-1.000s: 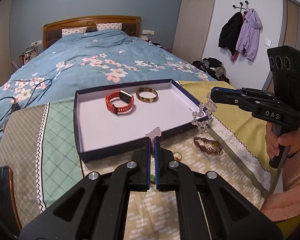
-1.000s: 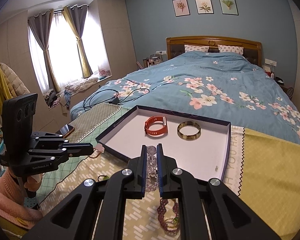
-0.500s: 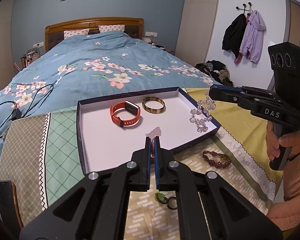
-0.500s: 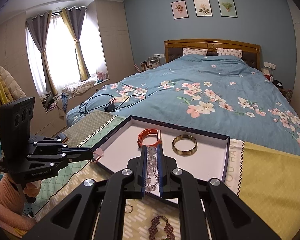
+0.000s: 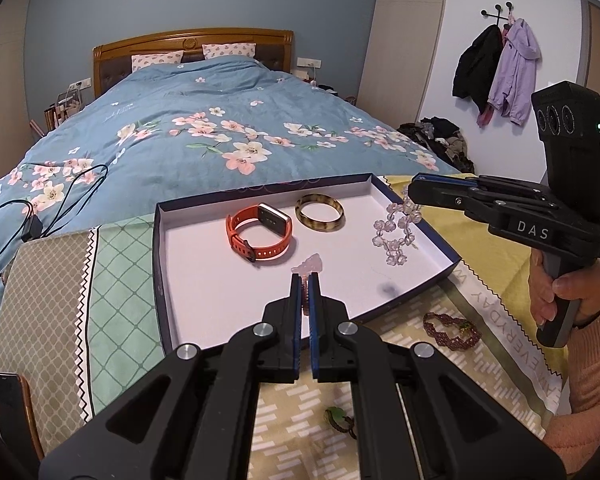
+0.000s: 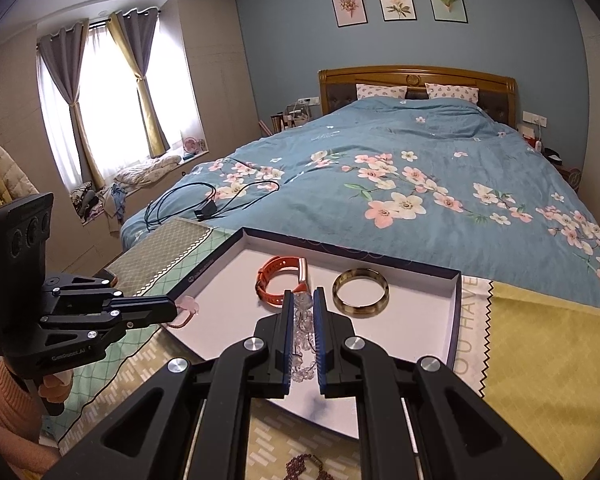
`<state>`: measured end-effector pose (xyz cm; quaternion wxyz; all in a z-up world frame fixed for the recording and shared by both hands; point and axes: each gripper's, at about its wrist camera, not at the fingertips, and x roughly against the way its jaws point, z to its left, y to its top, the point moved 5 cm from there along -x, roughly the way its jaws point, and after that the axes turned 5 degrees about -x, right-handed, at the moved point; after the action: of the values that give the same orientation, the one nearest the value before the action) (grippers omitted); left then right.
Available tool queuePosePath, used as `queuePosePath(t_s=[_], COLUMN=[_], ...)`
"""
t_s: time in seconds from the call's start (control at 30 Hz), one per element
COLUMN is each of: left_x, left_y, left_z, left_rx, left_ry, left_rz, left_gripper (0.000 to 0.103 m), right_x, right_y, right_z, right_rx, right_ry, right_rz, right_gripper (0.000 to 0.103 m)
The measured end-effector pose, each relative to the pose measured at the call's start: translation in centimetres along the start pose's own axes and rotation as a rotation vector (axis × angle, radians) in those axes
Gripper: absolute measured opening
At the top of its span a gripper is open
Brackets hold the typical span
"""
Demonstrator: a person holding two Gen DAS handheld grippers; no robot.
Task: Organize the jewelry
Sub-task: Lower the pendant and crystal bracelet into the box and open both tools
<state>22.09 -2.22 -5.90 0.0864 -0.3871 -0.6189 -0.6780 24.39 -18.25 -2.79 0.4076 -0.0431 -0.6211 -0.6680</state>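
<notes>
well, left gripper (image 5: pixel 307 280) pinches a pink charm (image 5: pixel 309 266), right gripper (image 6: pixel 301 300) pinches clear beads (image 6: pixel 302 332); ahead in the tray (image 5: pixel 162 280): watch (image 5: pixel 260 236), bangle (image 5: pixel 320 213).

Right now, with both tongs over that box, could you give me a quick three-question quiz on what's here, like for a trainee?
1. True or false: the watch lies inside the box.
2. What hangs from the right tongs? A) clear bead bracelet B) bangle C) ring
3. Name one piece on the cloth outside the box.

Key: 1 true. 2 A, the bead bracelet; the bangle lies in the box. 3 The dark red bracelet, or the green ring.
</notes>
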Motion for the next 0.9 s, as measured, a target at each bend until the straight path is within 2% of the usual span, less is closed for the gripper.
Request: queuePosePath(t_s=[0.9], left_x=[-3.6], left_y=[0.8], left_z=[1.2], left_rx=[0.015], left_ry=[0.003], left_rz=[0.045], left_gripper=[0.003], right_x=[-3.1], right_y=[0.6], right_z=[-1.9], right_rx=[-0.021], right_ry=[-0.065], right_rz=[0.029], right_gripper=[0.008])
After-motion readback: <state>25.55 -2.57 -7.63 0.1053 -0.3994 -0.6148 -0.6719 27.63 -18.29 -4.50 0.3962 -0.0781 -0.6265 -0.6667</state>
